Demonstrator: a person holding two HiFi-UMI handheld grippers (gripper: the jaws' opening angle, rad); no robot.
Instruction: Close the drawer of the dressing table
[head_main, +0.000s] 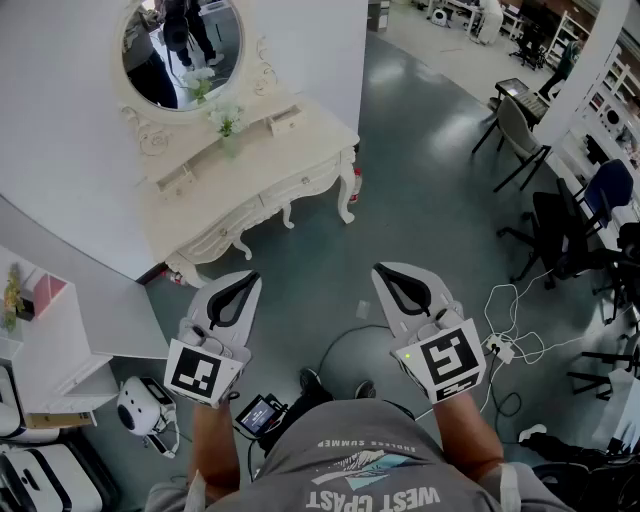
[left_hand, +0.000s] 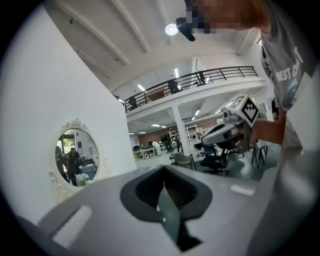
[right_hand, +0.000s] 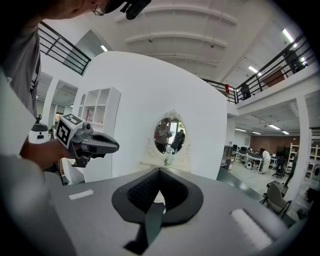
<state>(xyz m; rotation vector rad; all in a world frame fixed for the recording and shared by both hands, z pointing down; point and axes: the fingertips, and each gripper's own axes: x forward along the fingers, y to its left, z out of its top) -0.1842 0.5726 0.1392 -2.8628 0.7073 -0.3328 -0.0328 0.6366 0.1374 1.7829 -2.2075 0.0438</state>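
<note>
While we are standing on the grey floor (head_main: 420, 210), we are holding the left gripper (head_main: 243, 282) and the right gripper (head_main: 386, 273) side by side in front of us, each with its jaws pressed together and nothing between them. The cream dressing table (head_main: 255, 165) is standing against the white wall (head_main: 60, 150) under its oval mirror (head_main: 182, 45), well apart from both grippers, with its drawers (head_main: 302, 185) facing the open floor.

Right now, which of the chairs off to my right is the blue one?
The blue chair at the head view's right edge, just past the black office chair; the third, a beige chair, stands farther off.
</note>
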